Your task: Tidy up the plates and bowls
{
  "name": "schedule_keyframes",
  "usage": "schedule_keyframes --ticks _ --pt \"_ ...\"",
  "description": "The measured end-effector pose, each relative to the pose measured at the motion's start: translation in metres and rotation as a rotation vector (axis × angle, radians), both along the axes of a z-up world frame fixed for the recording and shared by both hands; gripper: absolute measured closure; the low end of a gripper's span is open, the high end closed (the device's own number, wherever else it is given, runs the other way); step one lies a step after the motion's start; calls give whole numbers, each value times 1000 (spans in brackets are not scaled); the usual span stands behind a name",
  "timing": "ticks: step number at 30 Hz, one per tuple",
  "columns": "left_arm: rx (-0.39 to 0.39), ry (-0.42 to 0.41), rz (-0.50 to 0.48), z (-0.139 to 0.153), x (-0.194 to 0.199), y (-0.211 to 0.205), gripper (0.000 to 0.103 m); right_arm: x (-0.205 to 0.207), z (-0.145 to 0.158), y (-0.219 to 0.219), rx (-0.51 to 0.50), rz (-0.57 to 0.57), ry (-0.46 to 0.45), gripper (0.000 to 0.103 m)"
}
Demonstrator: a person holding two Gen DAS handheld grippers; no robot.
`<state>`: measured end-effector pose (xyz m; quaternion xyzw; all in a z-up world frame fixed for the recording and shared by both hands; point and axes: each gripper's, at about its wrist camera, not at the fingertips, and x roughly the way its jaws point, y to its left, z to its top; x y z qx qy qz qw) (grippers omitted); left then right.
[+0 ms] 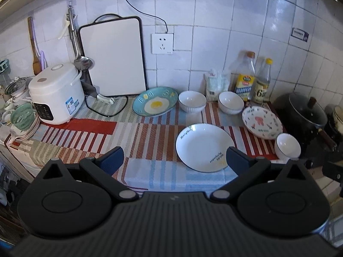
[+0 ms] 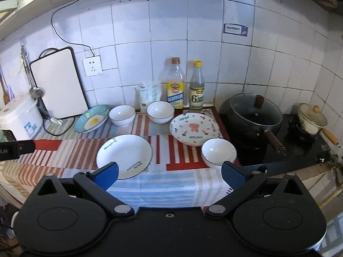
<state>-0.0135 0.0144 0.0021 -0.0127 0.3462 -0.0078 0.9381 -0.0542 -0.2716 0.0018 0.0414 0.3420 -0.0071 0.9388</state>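
L hand-held gripper [image 1: 174, 159] & R hand-held gripper [image 2: 169, 174]: jaws apart, empty, above white plate [image 2: 124, 156].

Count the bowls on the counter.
3. One bowl sits right of the egg-print plate; a second bowl sits in front of the bottles; a third bowl sits at the mat's right edge beside the stove. None appears hidden.

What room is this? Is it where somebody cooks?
Most likely a home kitchen: a rice cooker on the counter, a lidded pot on the stove, and oil bottles against the tiled wall.
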Motion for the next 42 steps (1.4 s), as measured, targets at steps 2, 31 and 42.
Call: schedule_keyframes --ticks 2,31,42 --pt "-10 -16 -6 3 -1 1 0 1 0 2 -9 -4 -15 0" --pt "-25 54 -125 -12 46 18 0 40 -6 -9 26 163 -108 0" --pt "-47 169 -133 -56 127 27 3 111 -47 -2 96 268 -20 5"
